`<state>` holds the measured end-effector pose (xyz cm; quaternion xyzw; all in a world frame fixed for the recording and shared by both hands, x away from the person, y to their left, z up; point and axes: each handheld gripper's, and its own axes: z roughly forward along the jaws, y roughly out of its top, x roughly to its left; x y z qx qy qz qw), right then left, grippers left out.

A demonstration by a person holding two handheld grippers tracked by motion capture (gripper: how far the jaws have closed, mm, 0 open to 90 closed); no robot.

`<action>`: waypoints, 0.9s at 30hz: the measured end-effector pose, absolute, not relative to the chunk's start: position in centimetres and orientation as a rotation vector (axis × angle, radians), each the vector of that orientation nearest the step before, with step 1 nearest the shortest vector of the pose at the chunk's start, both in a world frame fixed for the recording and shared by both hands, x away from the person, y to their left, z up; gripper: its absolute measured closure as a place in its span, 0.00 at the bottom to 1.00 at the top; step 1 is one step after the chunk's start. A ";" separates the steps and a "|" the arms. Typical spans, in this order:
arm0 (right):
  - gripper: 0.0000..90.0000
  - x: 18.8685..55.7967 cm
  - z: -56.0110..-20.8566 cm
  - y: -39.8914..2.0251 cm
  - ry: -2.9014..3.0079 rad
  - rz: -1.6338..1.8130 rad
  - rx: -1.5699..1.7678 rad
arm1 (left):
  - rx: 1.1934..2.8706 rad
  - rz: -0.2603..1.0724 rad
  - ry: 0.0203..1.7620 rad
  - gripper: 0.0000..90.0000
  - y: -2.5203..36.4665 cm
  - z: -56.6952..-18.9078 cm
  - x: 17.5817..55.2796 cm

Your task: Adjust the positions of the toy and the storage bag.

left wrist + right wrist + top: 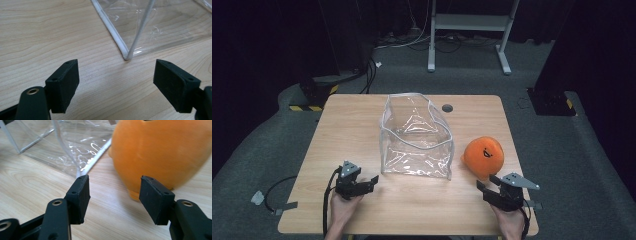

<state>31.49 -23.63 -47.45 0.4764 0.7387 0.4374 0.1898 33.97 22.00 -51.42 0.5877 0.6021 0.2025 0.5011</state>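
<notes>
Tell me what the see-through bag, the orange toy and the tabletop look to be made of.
Bag: clear glossy soft plastic, likely vinyl; it creases, glints, and has white piped edges.
Orange toy: plush fabric, matte and fuzzy, with no shine.
Tabletop: pale wood or wood-look laminate; printed or real grain, smooth satin finish.

I'm working in what looks like a lab or recording studio. My light wooden table (362, 115) stands alone on grey carpet (272, 145), with black curtains (257, 40) hanging on both sides. Cables (412, 42) run across the floor toward a white metal stand (472, 22), and yellow-black hazard tape (307, 107) marks equipment bases.
</notes>
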 end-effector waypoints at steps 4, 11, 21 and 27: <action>0.46 32.0 -47.3 -22.7 2.101 1.247 1.318 | 1.428 0.486 1.452 0.24 21.9 -51.4 34.0; 0.46 33.0 -47.1 -21.2 2.148 1.261 1.277 | 1.423 0.474 1.442 0.28 21.5 -51.1 34.3; 0.46 34.4 -47.1 -19.2 2.212 1.273 1.234 | 1.430 0.467 1.427 0.31 20.9 -50.8 34.8; 0.47 35.2 -47.2 -18.2 2.239 1.278 1.228 | 1.423 0.445 1.418 0.36 20.5 -50.5 35.4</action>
